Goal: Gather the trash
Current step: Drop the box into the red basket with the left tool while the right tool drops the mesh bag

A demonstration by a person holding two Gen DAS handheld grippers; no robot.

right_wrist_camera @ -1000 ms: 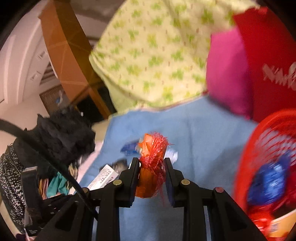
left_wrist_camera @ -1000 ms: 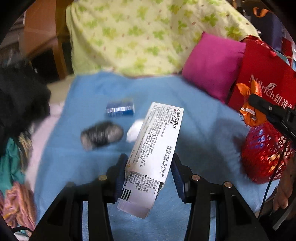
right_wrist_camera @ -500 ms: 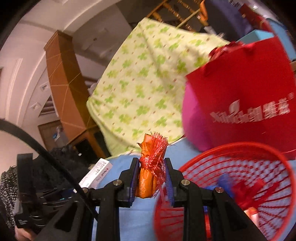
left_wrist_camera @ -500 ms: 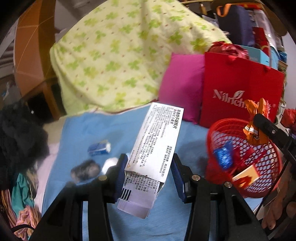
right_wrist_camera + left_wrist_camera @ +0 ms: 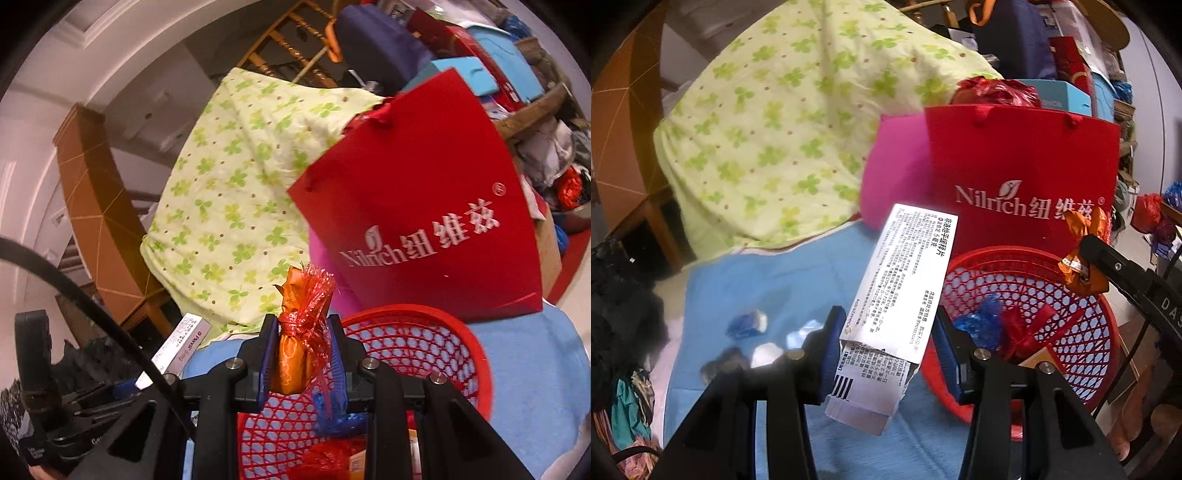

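Note:
My left gripper (image 5: 890, 347) is shut on a white medicine box (image 5: 901, 288) with printed text, held above the blue bed cover just left of the red mesh basket (image 5: 1082, 310). My right gripper (image 5: 301, 354) is shut on an orange wrapper with red fringe (image 5: 301, 325), held over the red basket (image 5: 424, 339). The basket holds blue and red wrappers (image 5: 982, 325) and a small card. The orange wrapper also shows in the left wrist view (image 5: 1082, 254). The white box shows at the left of the right wrist view (image 5: 181, 343).
Several small trash pieces (image 5: 746, 326) lie on the blue cover (image 5: 768, 280) at left. A red paper bag (image 5: 1027, 177), a pink cushion (image 5: 890, 184) and a clover-print quilt (image 5: 790, 125) stand behind the basket. Dark clothes (image 5: 617, 314) lie at left.
Both grippers have moved right and up toward the red basket with their items. The right gripper now hangs over the basket; the bed's loose trash has slid to the left of view.

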